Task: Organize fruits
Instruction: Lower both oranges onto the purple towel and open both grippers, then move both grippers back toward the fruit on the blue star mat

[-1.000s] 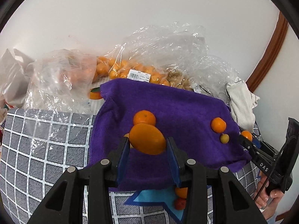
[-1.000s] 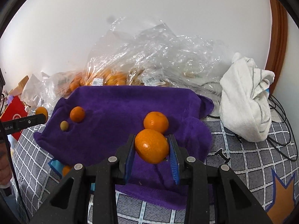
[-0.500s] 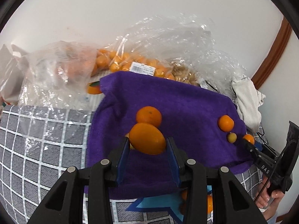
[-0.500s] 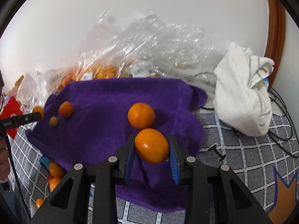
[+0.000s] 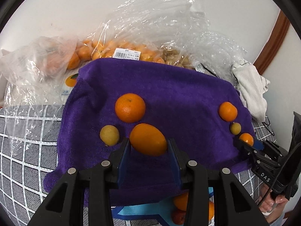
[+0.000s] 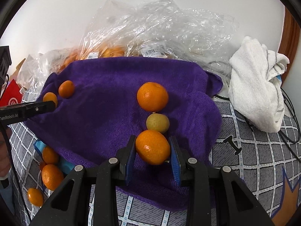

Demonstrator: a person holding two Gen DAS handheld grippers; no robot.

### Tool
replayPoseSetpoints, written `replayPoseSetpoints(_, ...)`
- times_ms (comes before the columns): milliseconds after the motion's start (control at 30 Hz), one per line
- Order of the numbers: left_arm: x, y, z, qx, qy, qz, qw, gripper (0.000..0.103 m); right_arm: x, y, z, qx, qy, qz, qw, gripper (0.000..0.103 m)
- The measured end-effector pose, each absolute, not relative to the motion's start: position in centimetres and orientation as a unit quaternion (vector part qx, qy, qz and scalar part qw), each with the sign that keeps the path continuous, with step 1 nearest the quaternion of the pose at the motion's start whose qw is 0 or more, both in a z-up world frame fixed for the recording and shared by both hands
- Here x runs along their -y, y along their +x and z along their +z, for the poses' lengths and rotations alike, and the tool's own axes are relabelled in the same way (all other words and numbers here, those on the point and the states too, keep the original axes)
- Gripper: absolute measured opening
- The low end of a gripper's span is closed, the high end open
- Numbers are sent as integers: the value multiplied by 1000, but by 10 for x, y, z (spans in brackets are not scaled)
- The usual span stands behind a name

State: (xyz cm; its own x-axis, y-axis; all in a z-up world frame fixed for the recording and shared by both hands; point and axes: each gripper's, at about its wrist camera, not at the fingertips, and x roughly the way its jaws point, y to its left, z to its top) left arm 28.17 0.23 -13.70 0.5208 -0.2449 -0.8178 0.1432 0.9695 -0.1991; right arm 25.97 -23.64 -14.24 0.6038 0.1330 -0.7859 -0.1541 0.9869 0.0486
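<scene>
A purple towel lies over the checked cover. My left gripper is shut on an oval orange fruit, low over the towel's near left part. Just beyond it lie a round orange and a small yellow fruit. My right gripper is shut on another orange fruit, right behind a yellow fruit and a round orange lined up on the towel. Each view shows the other gripper at its edge, the right gripper and the left gripper.
Clear plastic bags of oranges pile against the wall behind the towel. A crumpled white cloth and black cables lie to the right. Several loose oranges sit off the towel's front left corner. A red box stands far left.
Both grippers have sunk toward the towel with their fruit still held. The yellow fruit beside each one has come into view from behind the held fruit.
</scene>
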Motion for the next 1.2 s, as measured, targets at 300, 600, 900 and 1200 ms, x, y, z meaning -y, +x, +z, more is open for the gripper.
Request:
replayPoseSetpoints(300, 0, 283, -149, -494, -42, -91, 864, 38, 237, 255, -134, -415, -6, 80, 906, 55)
replayPoseSetpoints(600, 0, 274, -137, -490, -28, -83, 867, 40, 241, 245, -109, -393, 0, 36, 919, 55)
replayPoseSetpoints(900, -17, 235, -98, -450, -21, -72, 890, 41, 240, 216, -83, -380, 11, 4, 925, 55)
replayPoseSetpoints(1200, -47, 182, -80, -420, -39, -50, 905, 41, 213, 173, -73, -384, -1, 17, 923, 55)
